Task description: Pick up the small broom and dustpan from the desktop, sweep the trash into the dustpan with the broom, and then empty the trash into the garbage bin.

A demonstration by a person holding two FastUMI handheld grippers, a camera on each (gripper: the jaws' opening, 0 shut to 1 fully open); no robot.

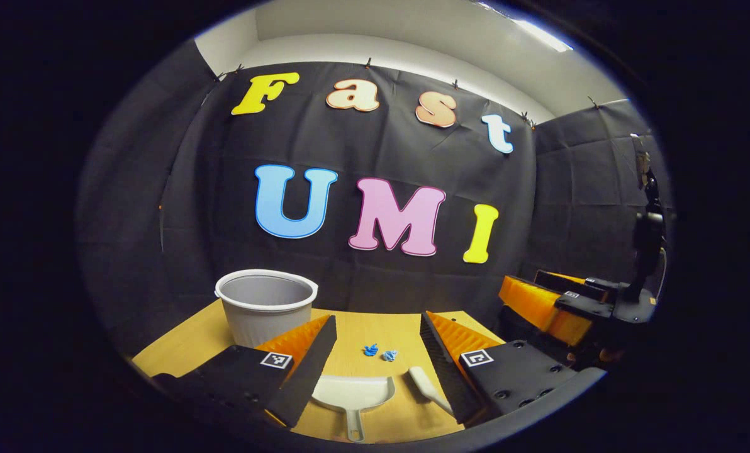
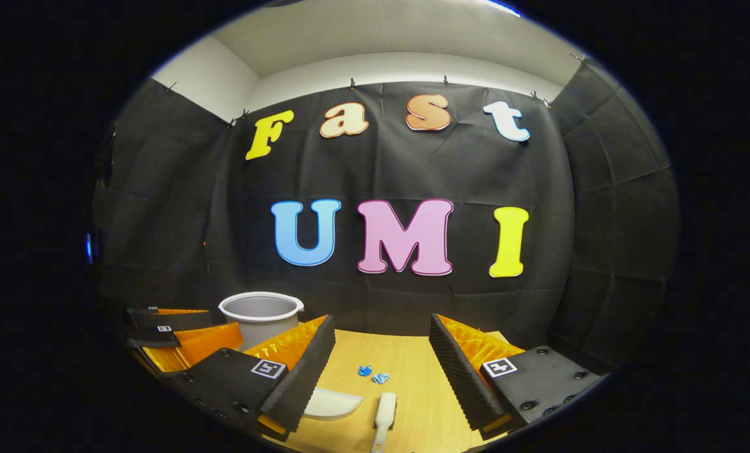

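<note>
Below the left gripper (image 1: 375, 352), in the left gripper view, the dustpan (image 1: 353, 394) lies flat on the table (image 1: 375, 327), almost straight under the gap between the jaws, which stand wide apart and hold nothing. Its handle points back toward the camera and its open mouth faces away, toward the trash (image 1: 380, 353). Just right of the dustpan lies the broom (image 1: 426, 385), its long axis slanting, partly hidden behind the right-hand finger. The bin (image 1: 265, 306) stands upright, left of the dustpan and farther off. The right gripper (image 1: 560, 302) hangs well to the right of the dustpan, off the table's edge.

From the right gripper view, the broom (image 2: 384, 412) lies nearly lengthwise under the gap of the right gripper (image 2: 381, 358), whose jaws are also spread and empty. The dustpan (image 2: 332, 404) sits just left of the broom, half hidden by the left-hand finger. The trash (image 2: 374, 374) lies beyond the broom; the bin (image 2: 261, 314) stands farther left, next to the left gripper (image 2: 173, 333).

So the left gripper seems nearer the dustpan, the right nearer the broom.

Count: one dustpan, one broom, one bin, two bits of blue trash close together.
</note>
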